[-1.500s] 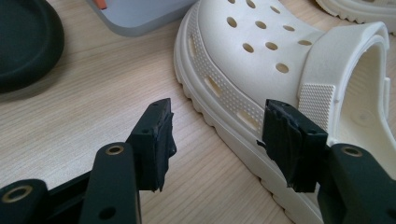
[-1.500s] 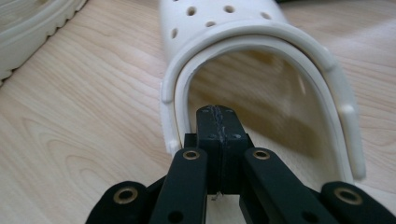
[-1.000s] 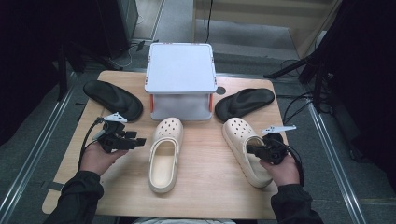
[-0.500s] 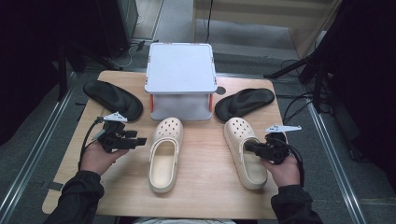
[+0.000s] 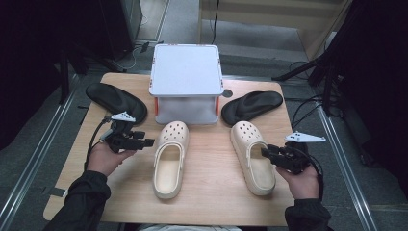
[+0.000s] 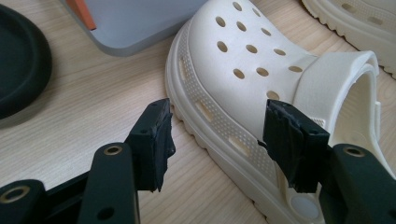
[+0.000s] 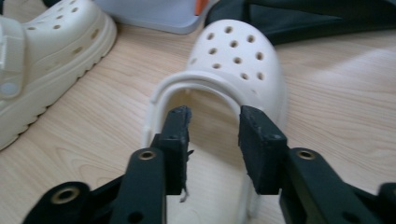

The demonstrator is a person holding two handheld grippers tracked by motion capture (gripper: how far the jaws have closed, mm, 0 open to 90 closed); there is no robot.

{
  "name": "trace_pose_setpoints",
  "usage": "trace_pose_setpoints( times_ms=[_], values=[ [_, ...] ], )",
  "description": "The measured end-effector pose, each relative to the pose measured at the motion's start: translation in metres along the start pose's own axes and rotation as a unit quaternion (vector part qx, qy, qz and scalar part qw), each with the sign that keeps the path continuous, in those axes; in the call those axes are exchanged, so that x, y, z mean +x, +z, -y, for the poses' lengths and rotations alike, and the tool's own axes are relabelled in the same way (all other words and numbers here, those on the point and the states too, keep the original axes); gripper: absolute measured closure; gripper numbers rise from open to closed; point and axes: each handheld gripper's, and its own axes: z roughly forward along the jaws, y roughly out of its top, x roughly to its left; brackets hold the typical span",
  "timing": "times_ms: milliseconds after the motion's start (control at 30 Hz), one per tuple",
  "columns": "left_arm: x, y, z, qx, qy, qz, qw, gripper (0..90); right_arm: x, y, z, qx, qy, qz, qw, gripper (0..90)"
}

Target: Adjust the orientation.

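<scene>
Two cream clogs lie toes-away on the wooden table (image 5: 211, 192). My left gripper (image 5: 150, 142) hovers at the left side of the left clog (image 5: 169, 159). In the left gripper view its jaws (image 6: 217, 135) stand open, with the left clog's (image 6: 243, 60) side edge lying between them untouched. My right gripper (image 5: 264, 152) sits at the right clog's (image 5: 250, 154) right side. In the right gripper view its jaws (image 7: 214, 140) have just been opening and now stand open above the right clog's (image 7: 236, 56) heel opening, gripping nothing.
A white-topped stand (image 5: 185, 70) with orange legs stands at the back centre. A black sandal (image 5: 115, 98) lies at the back left, another (image 5: 252, 106) at the back right. Bare wood runs along the front edge between my forearms.
My right gripper has let go of the right clog's rim, opened and drawn slightly back to the right. The left gripper and both clogs have stayed put.
</scene>
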Motion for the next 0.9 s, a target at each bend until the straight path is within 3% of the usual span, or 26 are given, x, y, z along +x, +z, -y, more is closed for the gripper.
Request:
trace_pose_setpoints(
  times_ms=[167, 400, 900],
  values=[
    [0.0, 0.004, -0.004, 0.005, 0.001, 0.001, 1.0, 43.3, -0.01, -0.002, 0.006, -0.004, 0.019, 0.02, 0.9996, 49.7],
    [0.0, 0.006, -0.004, 0.001, -0.001, 0.004, 1.0, 43.2, -0.016, 0.006, 0.01, -0.006, 0.03, 0.016, 0.9994, 43.6],
    [-0.001, 0.007, -0.004, 0.006, 0.002, 0.003, 1.0, 42.8, -0.025, 0.029, 0.014, 0.021, 0.045, 0.029, 0.9983, 55.1]
  ],
)
